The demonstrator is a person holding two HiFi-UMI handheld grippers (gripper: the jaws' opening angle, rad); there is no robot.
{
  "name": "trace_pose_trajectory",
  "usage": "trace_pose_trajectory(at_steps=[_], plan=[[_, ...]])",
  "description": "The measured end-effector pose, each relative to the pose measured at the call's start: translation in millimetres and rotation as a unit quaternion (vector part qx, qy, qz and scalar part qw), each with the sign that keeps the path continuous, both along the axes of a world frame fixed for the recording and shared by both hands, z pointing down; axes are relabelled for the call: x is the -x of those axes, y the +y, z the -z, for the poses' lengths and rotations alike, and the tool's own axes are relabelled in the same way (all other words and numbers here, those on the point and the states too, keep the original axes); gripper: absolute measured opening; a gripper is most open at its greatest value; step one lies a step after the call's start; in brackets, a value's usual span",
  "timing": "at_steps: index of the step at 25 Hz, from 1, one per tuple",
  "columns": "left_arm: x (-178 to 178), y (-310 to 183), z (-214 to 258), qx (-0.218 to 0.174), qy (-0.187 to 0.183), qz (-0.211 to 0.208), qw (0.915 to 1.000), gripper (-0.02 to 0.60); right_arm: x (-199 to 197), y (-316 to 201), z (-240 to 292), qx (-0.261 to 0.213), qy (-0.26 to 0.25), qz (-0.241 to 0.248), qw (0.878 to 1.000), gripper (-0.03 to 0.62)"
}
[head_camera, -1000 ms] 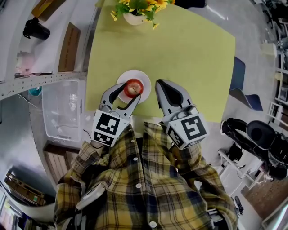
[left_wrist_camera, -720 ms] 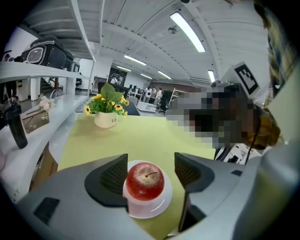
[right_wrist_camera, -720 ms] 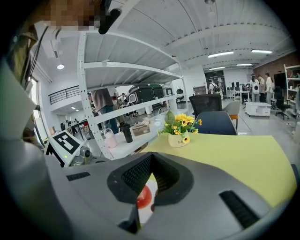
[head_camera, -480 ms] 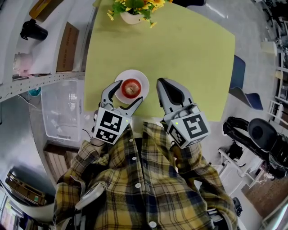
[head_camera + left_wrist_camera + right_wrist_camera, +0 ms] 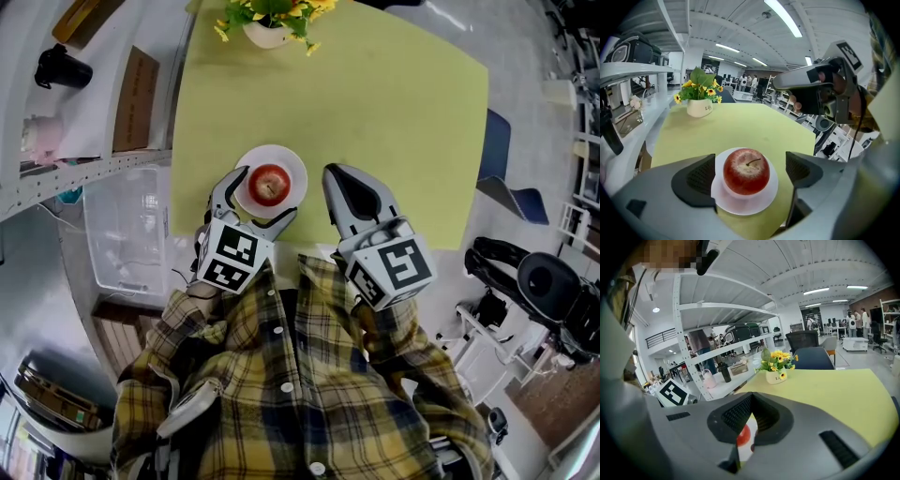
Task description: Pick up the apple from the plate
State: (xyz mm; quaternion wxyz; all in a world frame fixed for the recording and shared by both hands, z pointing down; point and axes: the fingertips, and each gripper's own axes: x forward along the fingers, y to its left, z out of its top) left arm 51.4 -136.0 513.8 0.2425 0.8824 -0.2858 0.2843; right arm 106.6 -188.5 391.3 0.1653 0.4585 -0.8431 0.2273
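Observation:
A red apple [image 5: 269, 183] [image 5: 746, 171] sits stem-up on a small white plate [image 5: 293, 167] [image 5: 740, 207] near the front left of the yellow-green table [image 5: 375, 112]. My left gripper [image 5: 265, 195] [image 5: 750, 161] reaches over the plate with one jaw on each side of the apple. Its jaws are opening, and both pads stand clear of the fruit. My right gripper [image 5: 334, 175] [image 5: 751, 401] hovers just right of the plate with its jaws shut together and nothing in them. In the right gripper view, a sliver of the apple [image 5: 743, 436] shows below the pads.
A white pot of yellow flowers [image 5: 267, 23] [image 5: 699, 105] [image 5: 777, 373] stands at the table's far edge. A metal shelf [image 5: 84, 169] and a clear plastic bin [image 5: 122, 225] flank the table's left side. Chairs [image 5: 511, 187] stand to the right.
The left gripper's jaws have spread from a close fit round the apple to wide apart, and the hand has sunk a little. The apple rests on the plate. The right gripper has stayed still.

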Motion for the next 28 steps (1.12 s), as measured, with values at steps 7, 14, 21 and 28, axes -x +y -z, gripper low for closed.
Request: trace_pose_trajectory(at_steps=[7, 14, 21, 28], plan=[[-1.5, -1.0, -16.2, 0.001, -0.018, -0.012, 0.9998, 0.462, -4.0, 1.2, -3.8, 0.006, -0.003, -0.01, 1.0, -0.003], [-2.2, -1.4, -29.0, 0.01, -0.029, -0.023, 0.9993, 0.462, -7.4, -0.4, -9.4, 0.011, -0.002, -0.014, 1.0, -0.003], [-4.6, -1.9, -37.7, 0.013, -0.036, -0.029, 0.9988, 0.462, -9.3, -0.6, -14.5, 0.016, -0.004, -0.017, 1.0, -0.003], [-2.2, -4.1, -45.7, 0.012, -0.051, -0.032, 0.9981, 0.46, -9.6, -0.9, -19.8, 0.021, -0.005, -0.017, 1.0, -0.003]])
